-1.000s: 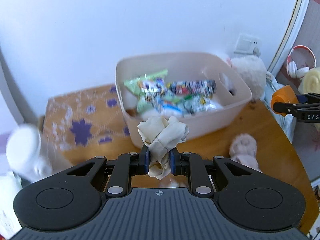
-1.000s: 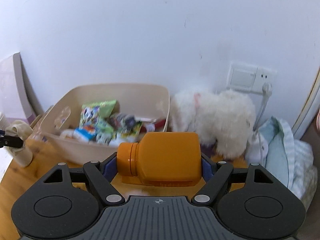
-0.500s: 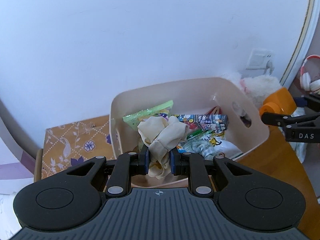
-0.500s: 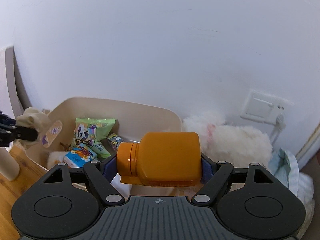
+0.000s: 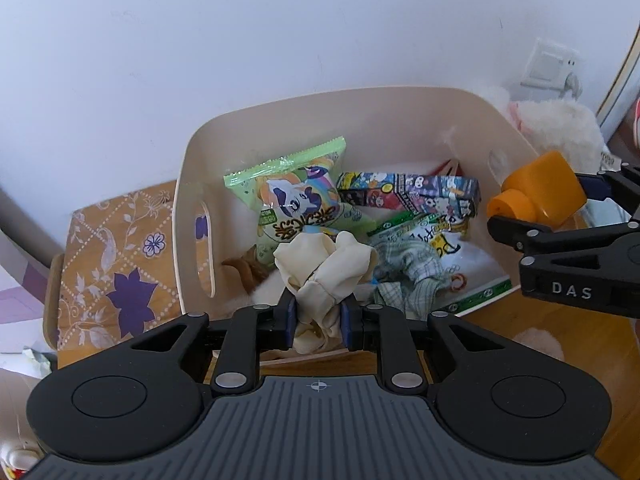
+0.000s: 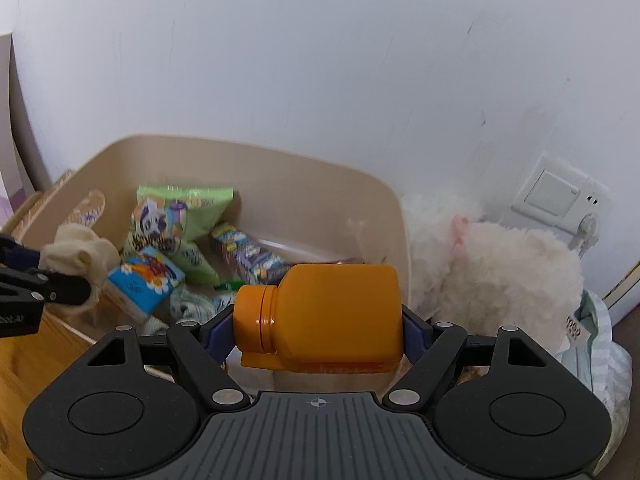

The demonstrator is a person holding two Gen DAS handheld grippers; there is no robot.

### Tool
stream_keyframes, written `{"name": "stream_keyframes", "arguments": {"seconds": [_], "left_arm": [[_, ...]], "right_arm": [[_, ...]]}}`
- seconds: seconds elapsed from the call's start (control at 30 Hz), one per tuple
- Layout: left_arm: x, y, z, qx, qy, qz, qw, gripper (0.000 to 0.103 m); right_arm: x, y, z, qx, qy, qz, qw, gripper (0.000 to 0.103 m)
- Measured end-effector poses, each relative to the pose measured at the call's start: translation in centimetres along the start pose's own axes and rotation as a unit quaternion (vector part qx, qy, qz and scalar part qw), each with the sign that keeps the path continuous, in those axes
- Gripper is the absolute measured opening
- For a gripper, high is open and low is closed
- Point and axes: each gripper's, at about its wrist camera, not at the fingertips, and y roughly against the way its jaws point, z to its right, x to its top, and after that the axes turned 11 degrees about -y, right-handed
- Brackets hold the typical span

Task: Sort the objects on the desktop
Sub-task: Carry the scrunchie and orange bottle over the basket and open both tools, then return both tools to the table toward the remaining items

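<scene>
Cloth point(image 5: 324, 276) over bin point(image 5: 400, 96) rim

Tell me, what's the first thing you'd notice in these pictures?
Probably the bright orange bottle, lying on its side in the right gripper above the near right corner of the beige bin. Next, the crumpled cream cloth between the left gripper's fingers, whose jaws have just been opening, over the bin's near edge. Inside the bin lies a green snack bag with a cartoon pony on it.

hidden: bin point(image 5: 400, 128) floor under packets | cut off: plush toy point(image 5: 560, 128)
</scene>
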Motion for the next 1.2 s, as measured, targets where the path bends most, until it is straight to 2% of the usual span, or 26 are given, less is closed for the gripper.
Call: {"name": "stream_keyframes", "arguments": {"seconds": [0.03,0.1,0.27,0.37,0.57,0.73,0.83,1.0,1.2], "left_arm": [[0.0,0.0,0.0,0.001,0.000,-0.002,1.0000,0.034],[0.0,0.0,0.0,-0.001,0.005,-0.009,0.9999,0.057],[-0.2,1.1,-0.3,0.004,0.011,0.007,0.9999,0.073],[-0.4,1.7,-0.5,0.011,0.010,0.013,0.9998,0.073],[-1.4,3.5,-1.0,0.009,0.020,0.031,0.9993,0.073],[-3.3,5.4,-1.0,0.000,0.003,0.046,0.9989,0.075],[-4.9,6.0,-0.9,-0.011,-0.012,0.043,0.9990,0.075],[-7.7,5.8,-0.4,-0.025,-0.023,0.014,0.9993,0.075],[-10.7,4.4,0.9,-0.023,-0.018,-0.024,0.9993,0.075]], "right_arm": [[-0.1,0.1,0.0,0.001,0.002,0.003,1.000,0.079],[-0.3,0.2,-0.1,0.009,0.006,0.003,1.000,0.079],[-0.3,1.2,-0.2,0.019,0.015,0.021,0.999,0.089],[-0.2,2.1,0.0,0.023,0.013,0.036,0.999,0.096],[-1.3,4.3,1.0,0.036,0.004,0.060,0.998,0.101],[-3.5,6.1,2.8,0.046,-0.012,0.069,0.996,0.103],[-5.2,6.5,4.0,0.044,-0.021,0.056,0.997,0.103],[-8.2,6.6,5.5,0.036,-0.034,0.020,0.999,0.103],[-11.4,6.4,4.9,0.037,-0.028,-0.012,0.999,0.103]]}}
